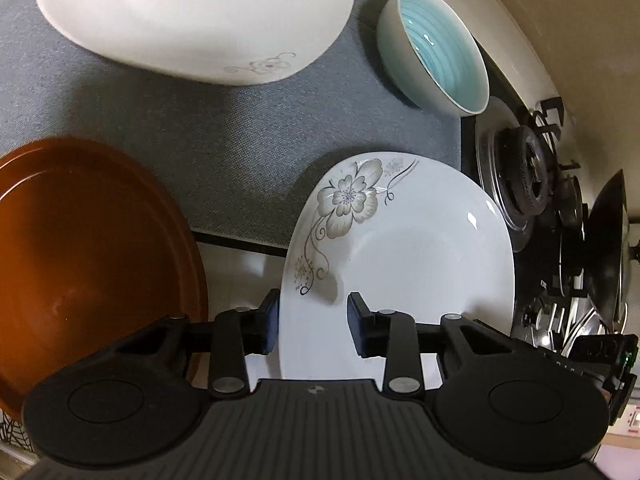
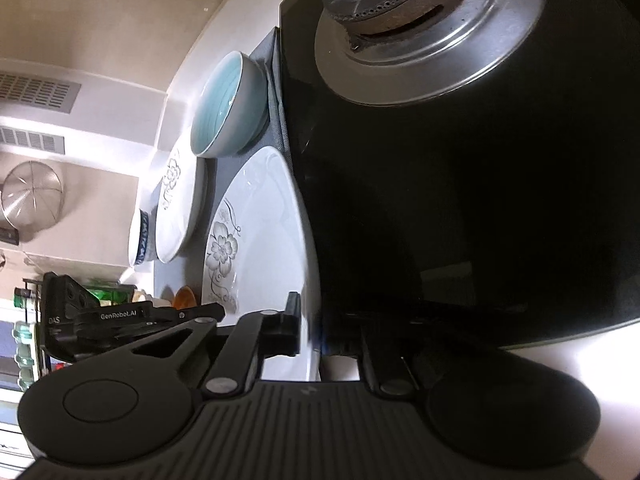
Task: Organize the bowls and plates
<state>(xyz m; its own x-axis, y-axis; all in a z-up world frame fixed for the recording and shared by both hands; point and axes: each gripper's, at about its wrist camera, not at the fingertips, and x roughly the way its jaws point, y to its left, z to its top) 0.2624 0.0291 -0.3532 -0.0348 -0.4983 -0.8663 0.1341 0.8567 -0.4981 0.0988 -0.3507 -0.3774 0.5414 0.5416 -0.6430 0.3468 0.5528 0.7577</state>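
Observation:
A white plate with a grey flower pattern (image 1: 404, 256) lies at the near right edge of the grey mat (image 1: 240, 152). My left gripper (image 1: 314, 322) straddles its near-left rim, jaws open, one finger (image 1: 267, 326) outside the rim and one finger (image 1: 362, 326) over the plate. My right gripper (image 2: 316, 330) is closed on the same plate's (image 2: 264, 216) rim from the stove side. A second white flowered plate (image 1: 192, 16) lies at the far side, also in the right wrist view (image 2: 178, 208). A grey bowl with a blue inside (image 1: 436, 48) stands at the far right. An orange plate (image 1: 88, 256) lies left.
A black glass gas stove (image 2: 460, 200) with a burner (image 1: 524, 176) borders the mat on the right; a dark wok (image 1: 608, 248) sits on it. A blue-patterned bowl (image 2: 140, 240) stands beyond the plates. A wire strainer (image 2: 32, 196) hangs on the wall.

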